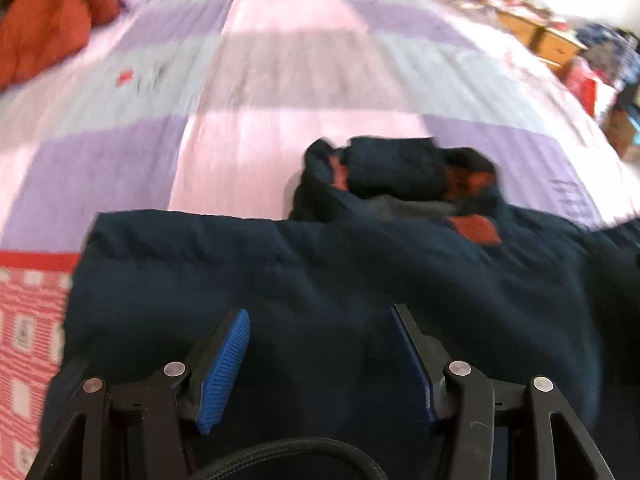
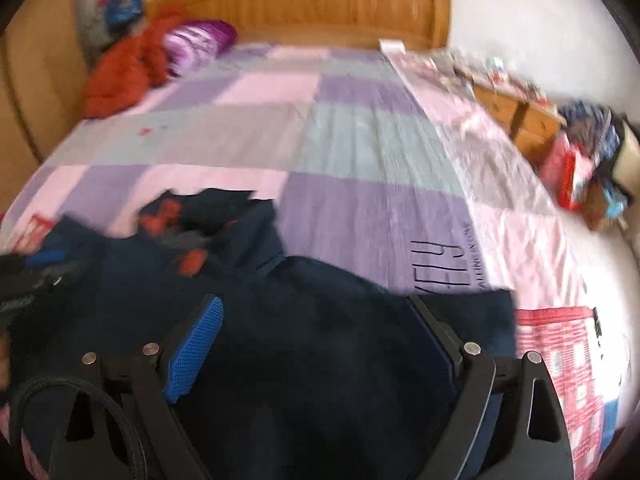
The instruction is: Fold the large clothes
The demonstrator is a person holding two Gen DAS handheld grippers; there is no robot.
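A large navy jacket (image 1: 320,272) with orange-red lining lies spread across the near end of the bed, its hood (image 1: 396,168) bunched on the far side. My left gripper (image 1: 319,312) hovers over the jacket's flat body, its blue pads apart and pressing on nothing. In the right wrist view the same jacket (image 2: 320,340) fills the foreground. My right gripper (image 2: 315,300) stands wide open above it, near the jacket's right edge. A blue pad (image 2: 48,258) of the left gripper shows at the far left of that view. Both views are blurred.
The bed carries a purple, pink and grey patchwork quilt (image 2: 360,140). An orange-red garment (image 2: 124,72) and a purple striped pillow (image 2: 196,42) lie by the wooden headboard (image 2: 320,4). Wooden drawers (image 2: 516,112) with clutter stand along the right side. A red-and-white patterned cloth (image 1: 28,340) covers the near edge.
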